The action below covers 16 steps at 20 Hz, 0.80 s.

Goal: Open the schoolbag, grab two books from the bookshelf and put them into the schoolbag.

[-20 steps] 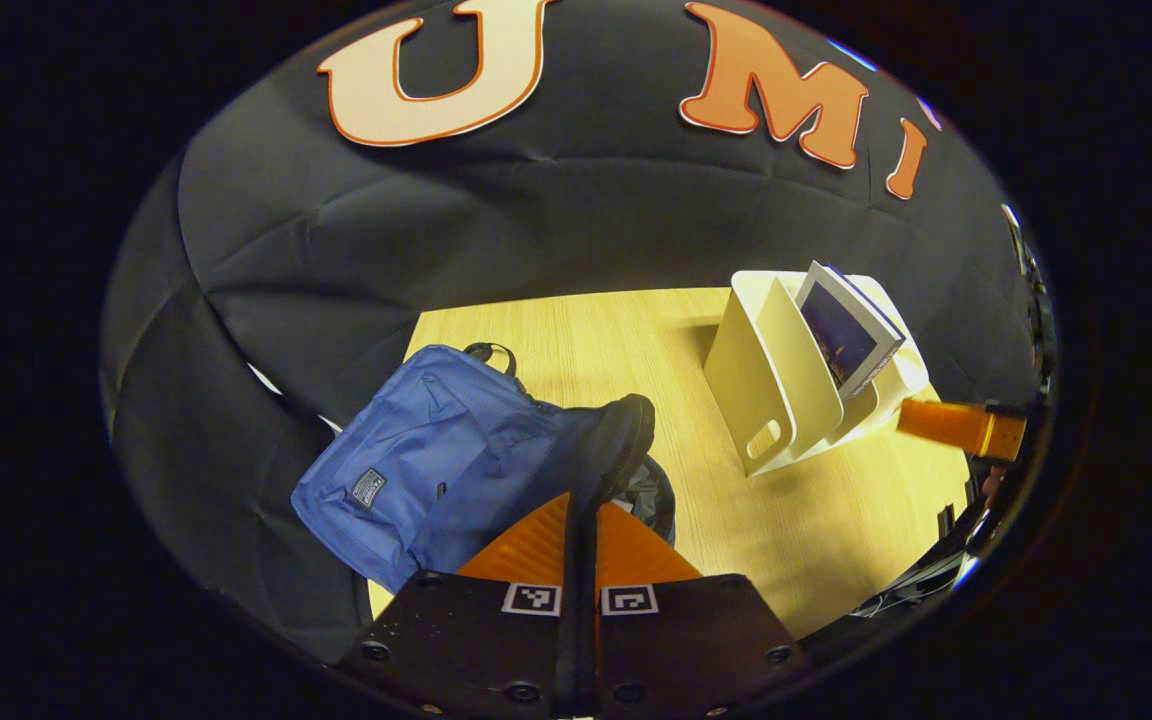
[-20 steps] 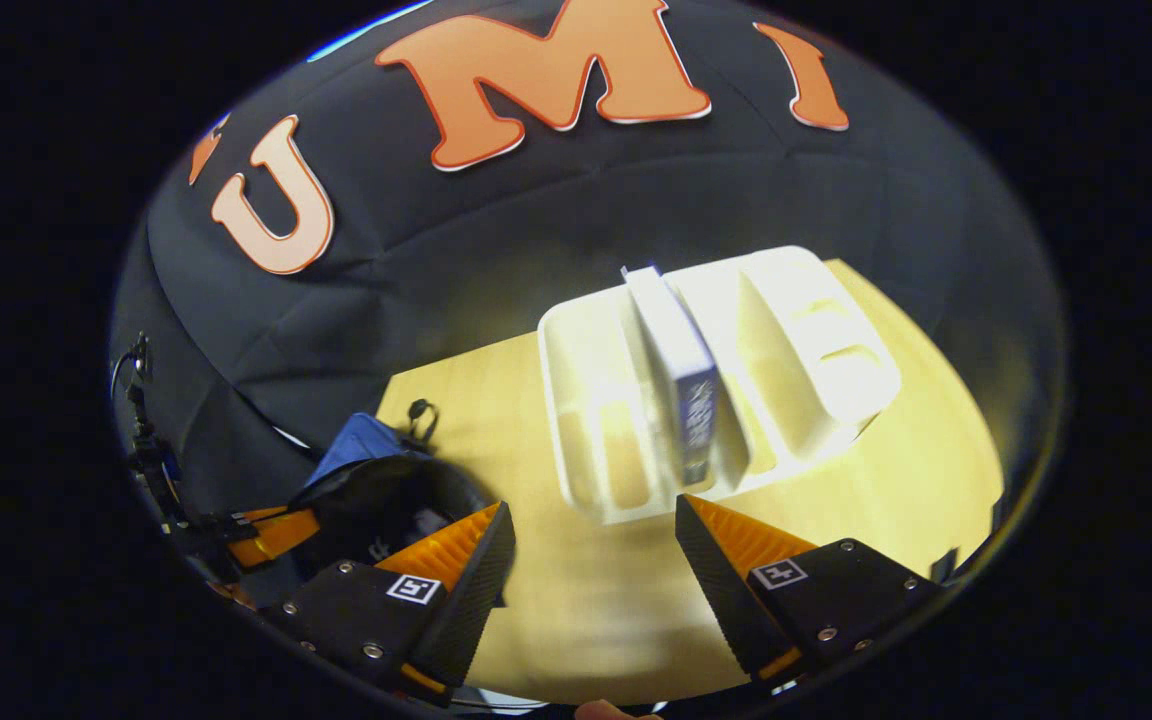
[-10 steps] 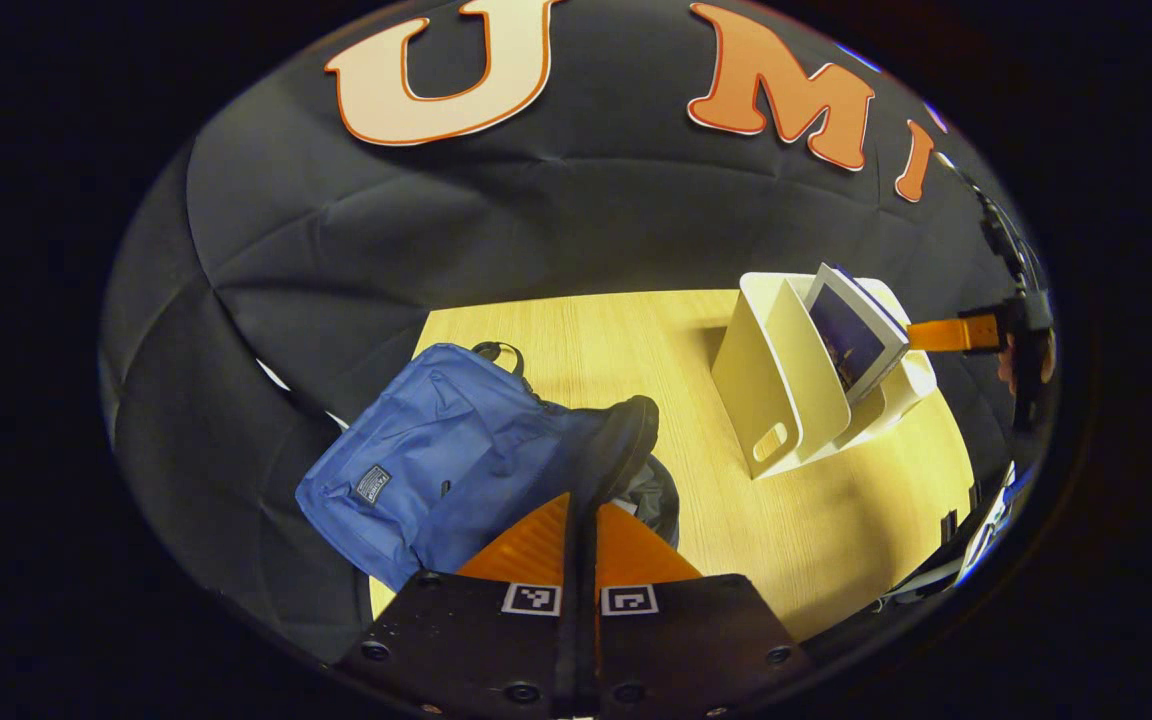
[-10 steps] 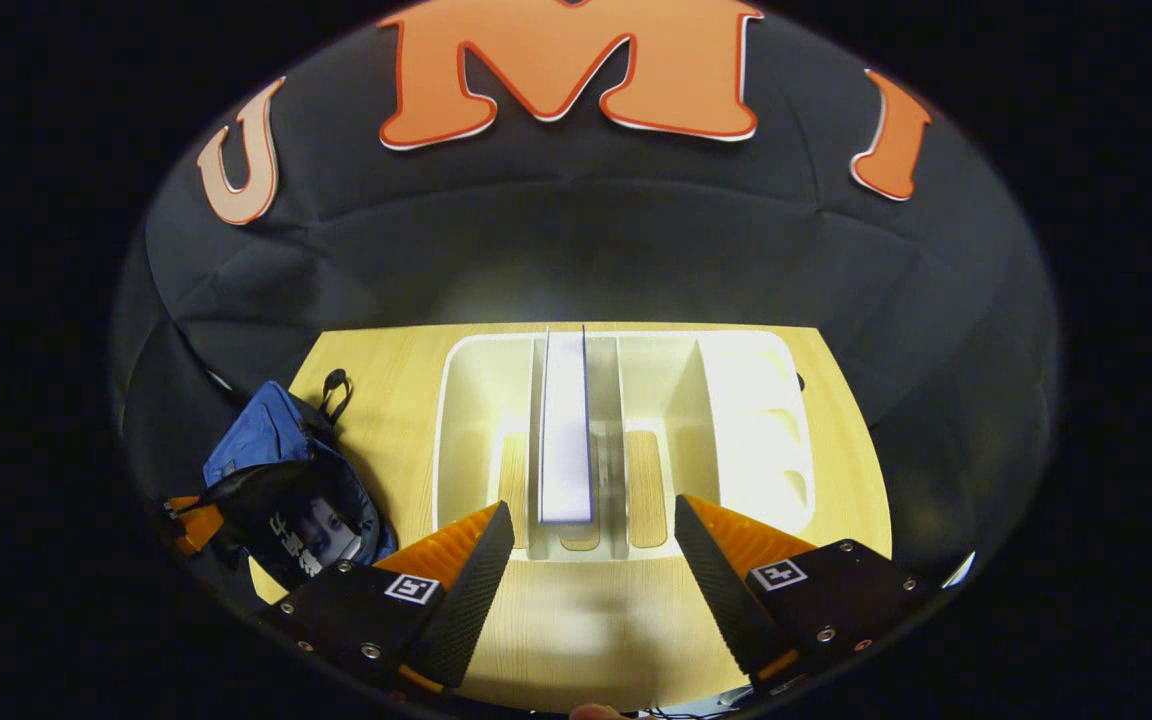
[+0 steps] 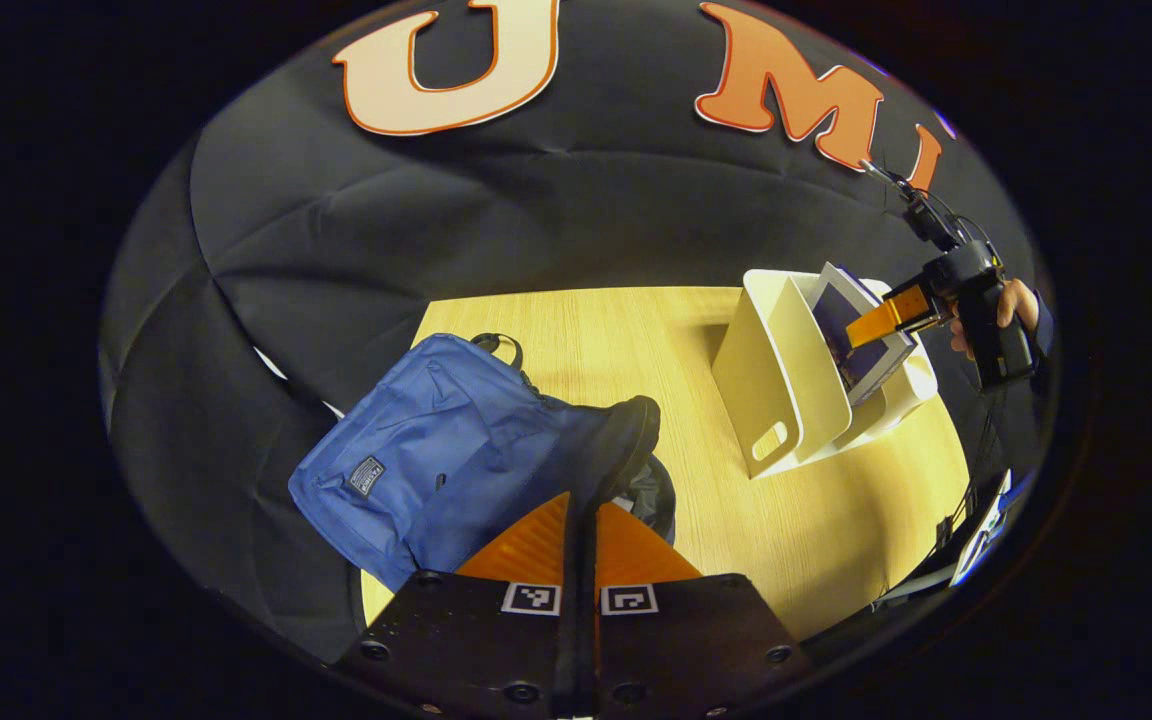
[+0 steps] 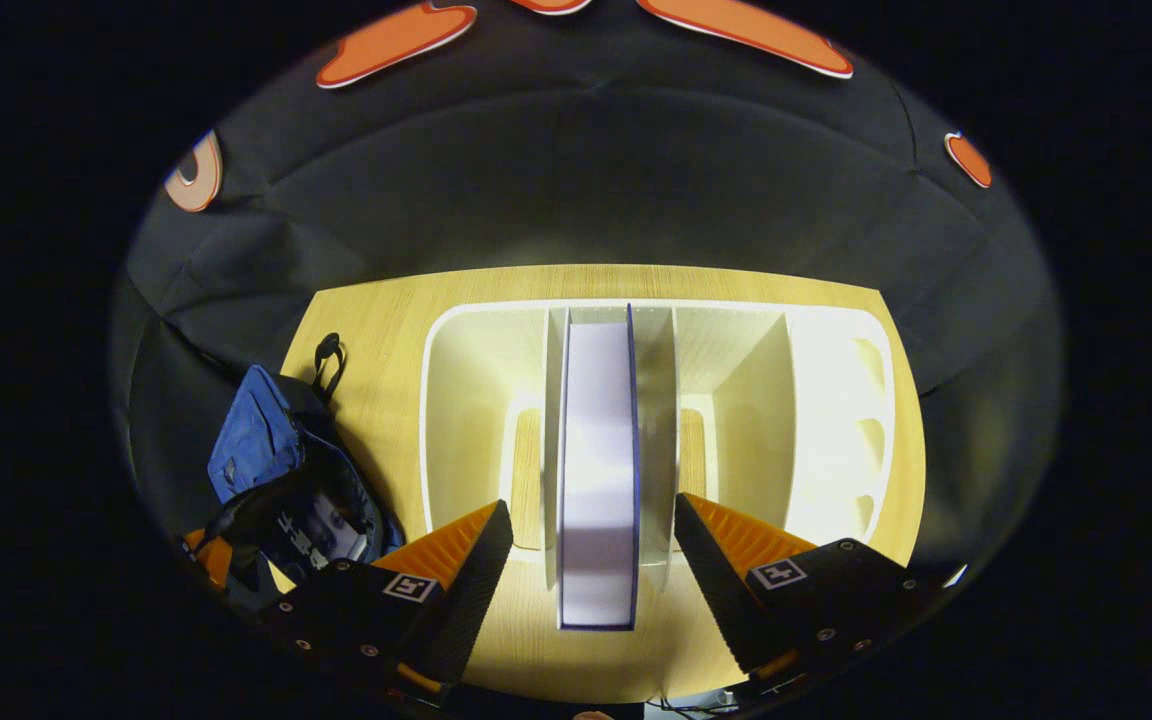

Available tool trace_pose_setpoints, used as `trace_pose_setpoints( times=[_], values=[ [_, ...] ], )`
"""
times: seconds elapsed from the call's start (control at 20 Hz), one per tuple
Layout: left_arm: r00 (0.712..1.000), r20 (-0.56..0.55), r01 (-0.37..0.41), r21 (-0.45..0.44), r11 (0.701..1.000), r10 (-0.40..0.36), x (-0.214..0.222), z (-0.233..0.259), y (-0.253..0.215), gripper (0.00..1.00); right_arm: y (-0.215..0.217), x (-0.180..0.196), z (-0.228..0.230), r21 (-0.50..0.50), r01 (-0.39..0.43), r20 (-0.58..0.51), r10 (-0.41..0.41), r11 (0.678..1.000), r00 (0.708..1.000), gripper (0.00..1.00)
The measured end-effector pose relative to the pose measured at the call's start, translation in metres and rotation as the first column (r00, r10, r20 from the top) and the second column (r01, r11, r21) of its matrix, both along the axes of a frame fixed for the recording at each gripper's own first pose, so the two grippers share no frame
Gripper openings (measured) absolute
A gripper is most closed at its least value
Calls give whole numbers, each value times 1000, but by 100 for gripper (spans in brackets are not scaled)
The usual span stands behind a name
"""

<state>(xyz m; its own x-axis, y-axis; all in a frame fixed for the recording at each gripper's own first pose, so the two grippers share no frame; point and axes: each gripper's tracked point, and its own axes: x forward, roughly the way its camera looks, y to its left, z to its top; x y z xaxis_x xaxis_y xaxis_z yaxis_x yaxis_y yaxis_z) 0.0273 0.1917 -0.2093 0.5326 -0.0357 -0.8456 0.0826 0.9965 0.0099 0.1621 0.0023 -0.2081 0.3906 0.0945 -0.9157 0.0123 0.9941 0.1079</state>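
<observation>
**Right gripper lined up on a book in the white bookshelf; left gripper pinching the schoolbag's rim**

A book (image 6: 596,470) stands upright in a middle slot of a white bookshelf (image 6: 836,420), its pale page edge facing the right gripper view. The right gripper (image 6: 593,570) hovers just in front of it with its orange and black fingers (image 6: 456,550) spread wide, one on each side of the book's edge and not touching it. In the left gripper view the same book (image 5: 861,335) leans in the bookshelf (image 5: 776,380) at the right side of the table, and the right gripper (image 5: 886,318), held by a hand (image 5: 1011,305), reaches in at the book's top edge.

The blue schoolbag (image 5: 436,460) lies on the left part of the light wooden table (image 5: 636,340), its black rim lifted and its mouth open. The left gripper (image 5: 581,520) has its fingers drawn together on that black rim, holding it up. In the right gripper view the schoolbag (image 6: 256,450) sits well apart from the bookshelf, and another book (image 6: 321,530) shows inside its opening. The table (image 6: 376,330) is backed by black cloth.
</observation>
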Motion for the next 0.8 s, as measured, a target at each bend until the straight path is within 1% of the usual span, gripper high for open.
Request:
trace_pose_setpoints(
  times=[0.15, 0.25, 0.35, 0.4, 0.45, 0.55, 0.65, 0.7, 0.75, 0.8],
  values=[
    [1000, -6, -1, -3, 1000, 1, -1, -2, 0, 1, -6, 16, -7, -24, 15, -20, -15, 1000, 1000, 97],
    [1000, -6, -1, -3, 1000, 1, 0, -3, -1, 1, -4, 20, -9, -9, 26, -50, -26, 1000, 998, 97],
    [1000, -6, -2, -3, 1000, 2, -1, -2, 0, 1, -3, 20, -16, -7, 21, -71, -21, 1000, 997, 85],
    [1000, -6, -2, -4, 1000, 2, -1, -3, -1, 1, -5, 21, -21, -20, 15, -78, -16, 1000, 997, 71],
    [1000, -7, -3, -5, 1000, 3, -1, -3, 0, 1, -6, 20, -26, -32, 14, -89, -16, 999, 996, 67],
    [1000, -9, -2, -6, 1000, 2, -2, -5, -1, 1, -7, 20, -32, -41, 8, -109, -13, 999, 994, 64],
    [1000, -13, -3, -7, 1000, 3, -2, -5, -1, 1, -7, 21, -34, -43, 12, -125, -17, 999, 992, 54],
    [1000, -14, -3, -9, 1000, 3, -3, -5, -2, 1, -6, 20, -35, -42, 11, -132, -16, 999, 991, 51],
    [1000, -13, -4, -9, 1000, 4, -3, -5, -1, 1, -7, 20, -36, -44, 8, -134, -14, 999, 991, 41],
    [1000, -15, -4, -11, 1000, 4, -3, -6, -2, 1, -7, 19, -35, -41, -5, -142, -1, 999, 990, 40]
  ],
)
